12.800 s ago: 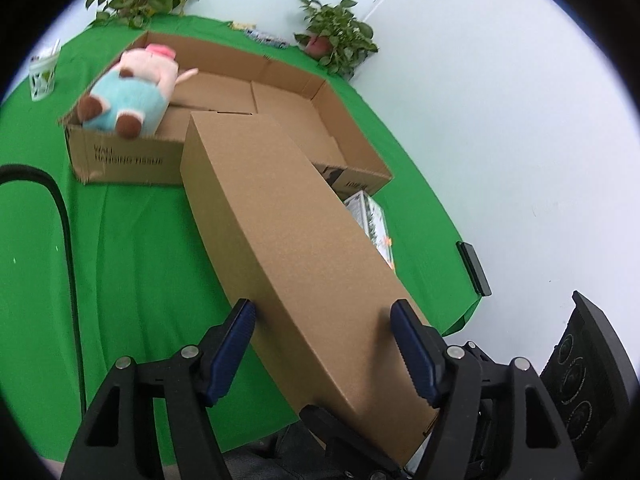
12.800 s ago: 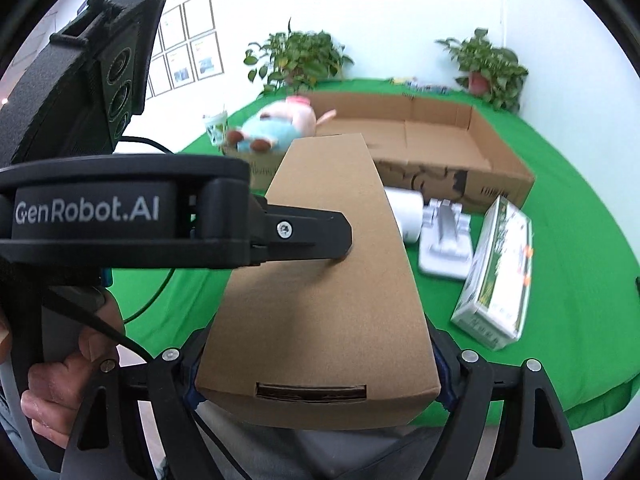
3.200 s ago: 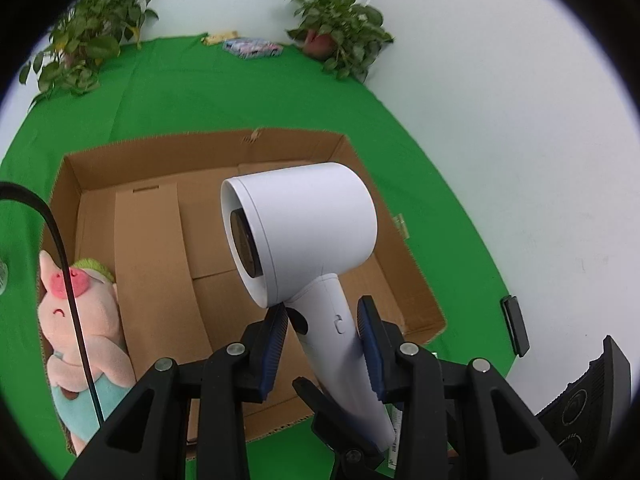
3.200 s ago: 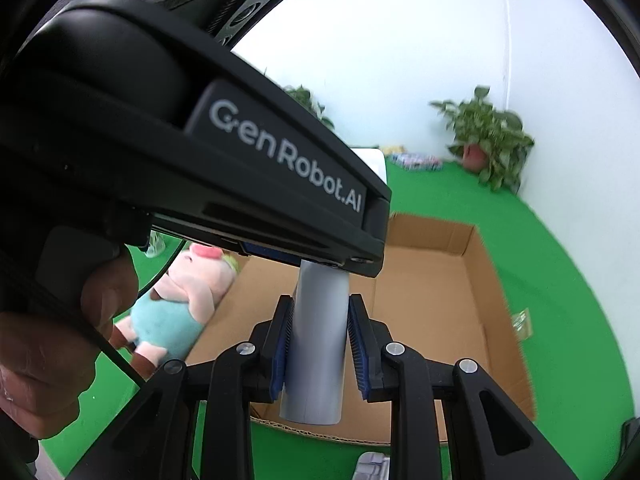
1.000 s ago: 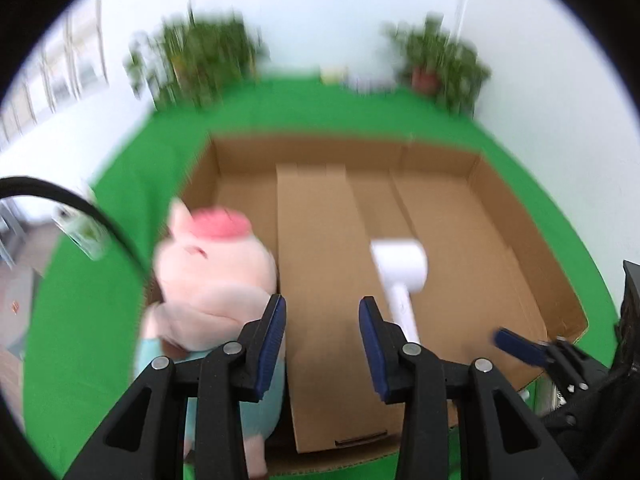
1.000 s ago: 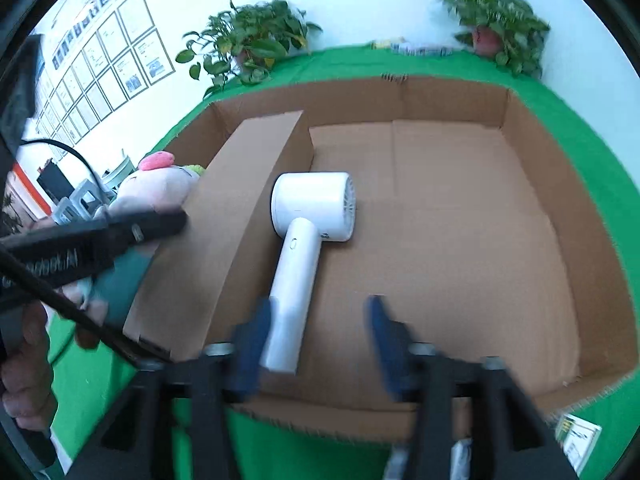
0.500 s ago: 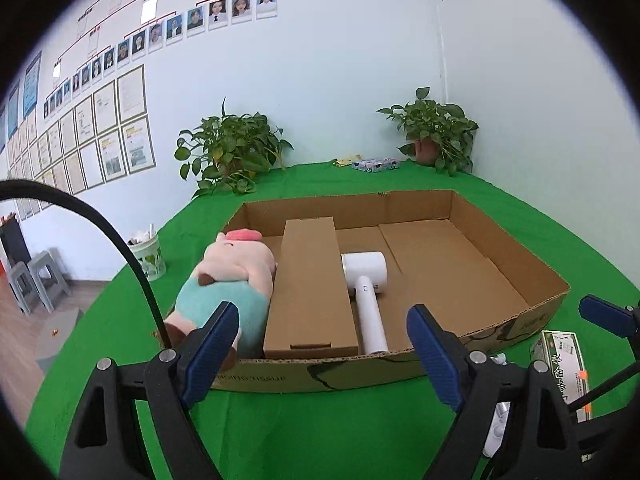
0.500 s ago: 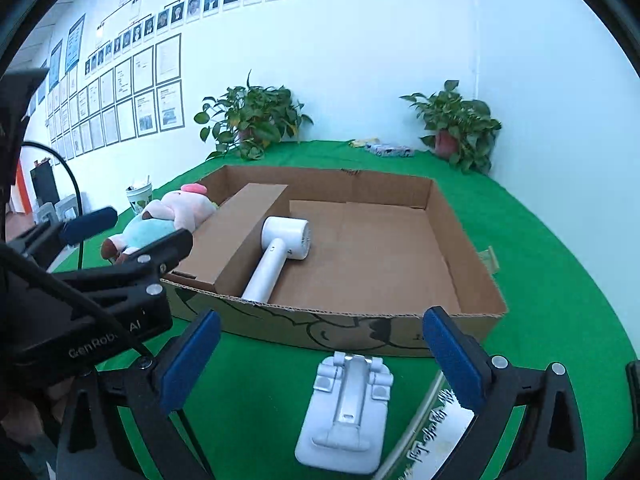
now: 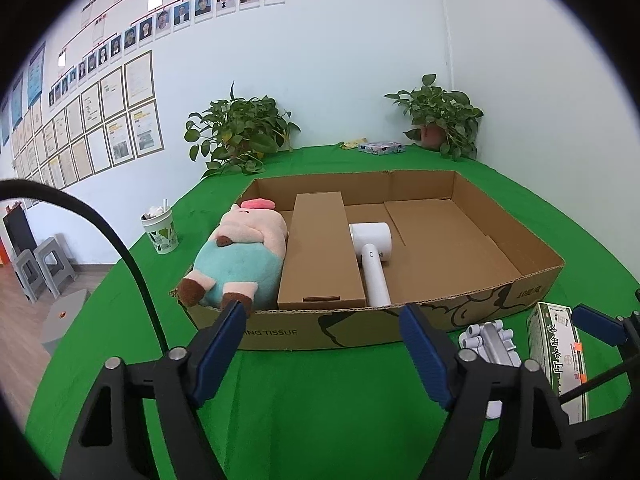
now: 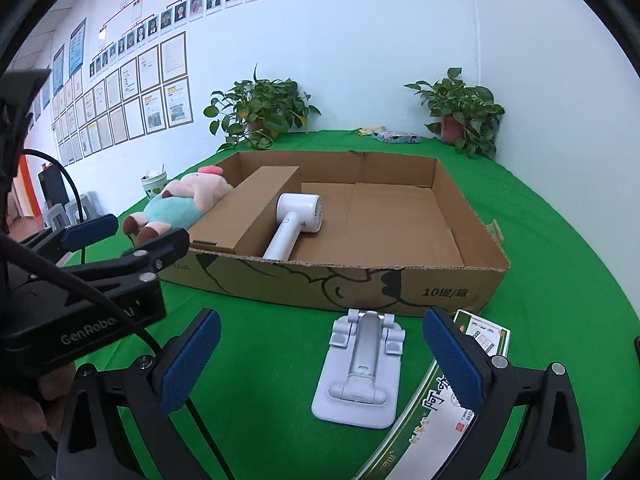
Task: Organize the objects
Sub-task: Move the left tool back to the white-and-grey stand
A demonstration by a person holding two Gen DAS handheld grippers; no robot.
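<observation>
A shallow cardboard tray [image 9: 352, 330] [image 10: 360, 280] stands on the green table. In it lie a plush pig [image 9: 244, 256] [image 10: 180, 200], a long brown box [image 9: 322, 252] [image 10: 248, 208] and a white hair dryer [image 9: 372, 256] [image 10: 294, 220]. In front of the tray lie a white folding stand [image 10: 360, 368] [image 9: 490, 340] and a green-and-white carton [image 9: 556, 352] [image 10: 440, 420]. My left gripper [image 9: 324, 354] is open and empty before the tray. My right gripper [image 10: 320, 364] is open and empty, with the stand between its fingers.
A paper cup [image 9: 160, 230] stands left of the tray. Two potted plants [image 9: 240, 136] [image 9: 440, 116] and a small flat packet [image 9: 380, 147] sit at the table's far edge. The left gripper's body [image 10: 80, 280] shows at the left in the right wrist view.
Both grippers let go of the hair dryer, which now lies in the tray, and drew back to the front of the table. In the last half second they barely moved.
</observation>
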